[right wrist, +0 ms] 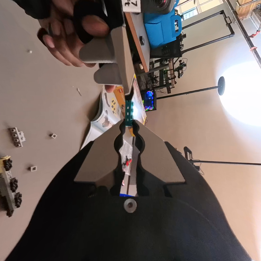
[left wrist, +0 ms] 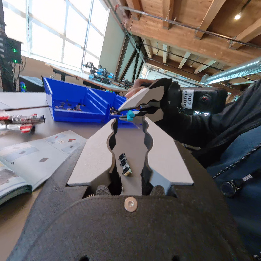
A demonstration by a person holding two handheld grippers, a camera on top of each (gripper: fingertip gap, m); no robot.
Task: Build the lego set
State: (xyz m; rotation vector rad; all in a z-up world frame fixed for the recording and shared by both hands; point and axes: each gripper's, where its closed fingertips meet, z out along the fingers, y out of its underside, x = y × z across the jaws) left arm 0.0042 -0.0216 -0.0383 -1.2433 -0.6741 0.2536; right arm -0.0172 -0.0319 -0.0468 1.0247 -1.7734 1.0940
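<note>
Teal brick [right wrist: 128,113] clenched in right tongs [right wrist: 128,122], white labelled sticker [left wrist: 187,98] on them; left tongs [left wrist: 129,120] released.

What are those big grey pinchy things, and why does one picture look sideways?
They are two grabbers that a person holds, one in each hand, each with a camera looking along its fingers. The sideways picture comes from the right gripper, which is tipped over. It pinches a small teal Lego piece. The other picture comes from the left gripper, which is open and holds nothing. On the table below it lies a small dark Lego assembly. Nearby are an open instruction booklet, a blue parts bin and a red-and-white Lego model.
</note>
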